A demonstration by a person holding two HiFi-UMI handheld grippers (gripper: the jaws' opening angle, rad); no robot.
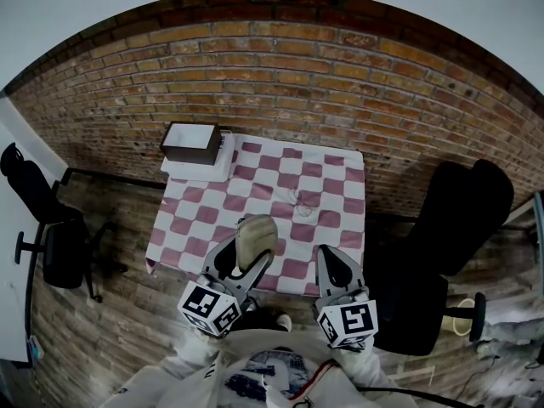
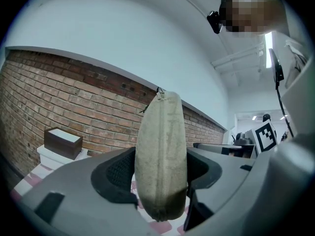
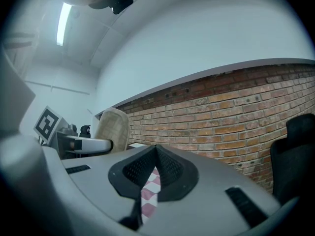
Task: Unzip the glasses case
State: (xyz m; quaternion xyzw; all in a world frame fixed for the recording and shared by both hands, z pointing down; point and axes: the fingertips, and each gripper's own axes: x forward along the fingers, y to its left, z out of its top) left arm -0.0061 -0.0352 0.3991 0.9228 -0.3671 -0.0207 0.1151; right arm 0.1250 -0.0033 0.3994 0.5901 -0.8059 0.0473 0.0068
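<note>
Pinches glasses case (image 1: 256, 235) in left tool (image 1: 245, 262), lower centre of frame above surface (image 1: 331, 177) edge, long axis pointing up-frame away from tool, zip pull (image 2: 158, 91) seemingly at far tip; shows right tool (image 1: 337, 266) pressed together, empty, just right of case.

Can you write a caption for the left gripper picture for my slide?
Left gripper holds the beige glasses case upright, brick wall behind.

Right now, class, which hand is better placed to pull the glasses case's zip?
The right. The right tongs are shut on nothing, beside the case, free to take the zip pull at its top end. The left tongs are clamped on the case.
</note>
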